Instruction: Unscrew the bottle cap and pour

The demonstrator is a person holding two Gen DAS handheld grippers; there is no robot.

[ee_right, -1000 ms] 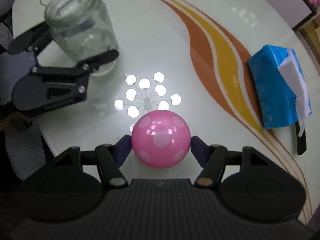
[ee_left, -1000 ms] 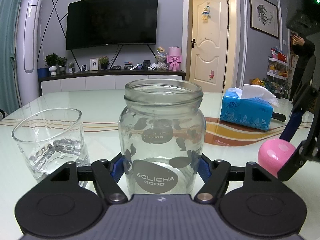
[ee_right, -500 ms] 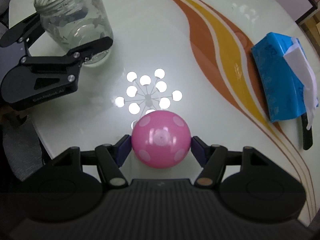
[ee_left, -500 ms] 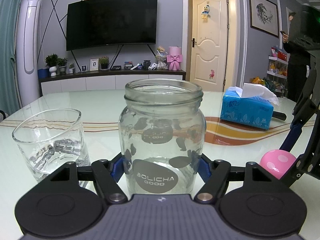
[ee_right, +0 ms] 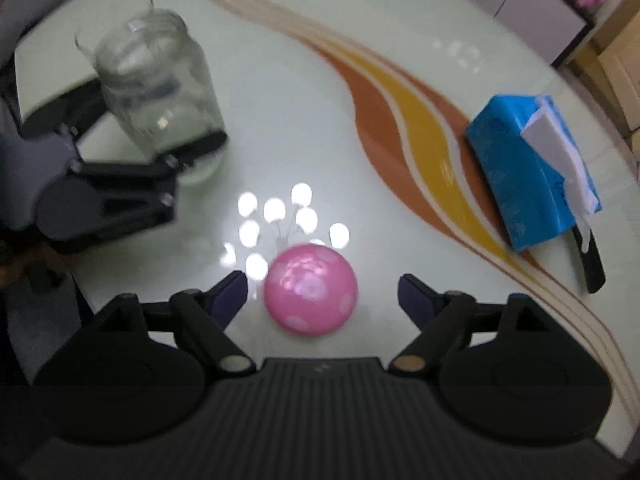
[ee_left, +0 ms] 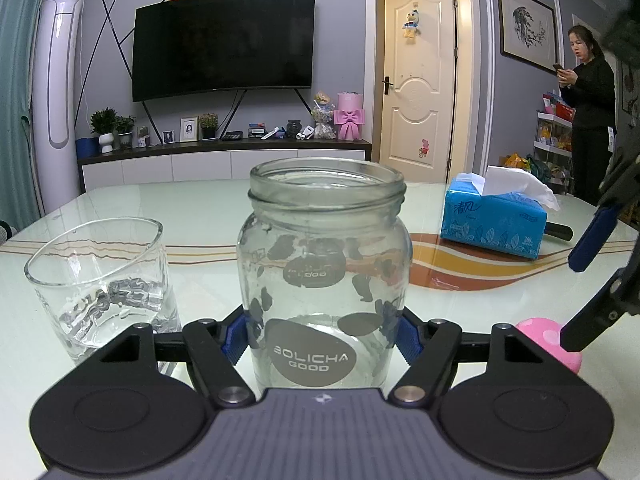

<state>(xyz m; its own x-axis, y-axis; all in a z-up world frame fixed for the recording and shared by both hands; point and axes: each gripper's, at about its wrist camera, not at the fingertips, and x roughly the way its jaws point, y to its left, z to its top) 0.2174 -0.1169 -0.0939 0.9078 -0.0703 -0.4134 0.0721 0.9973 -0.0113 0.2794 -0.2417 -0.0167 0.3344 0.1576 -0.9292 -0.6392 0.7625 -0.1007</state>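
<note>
Left wrist: left claw (ee_left: 322,338) clamps ribbed-neck glass jar (ee_left: 324,276); glossy pink cap (ee_right: 310,290) freed.

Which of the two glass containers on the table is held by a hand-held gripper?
The round clear glass jar printed "BOLICHA GOOD": the left hand-held gripper clamps it. The squarish clear drinking glass beside it stands free.

Grey walls are backing a dark television (ee_left: 223,42) hanging above a white low cabinet (ee_left: 224,164). A cream door (ee_left: 420,96) is standing shut. Ceiling lights are reflecting off the glossy table (ee_right: 280,140).
</note>
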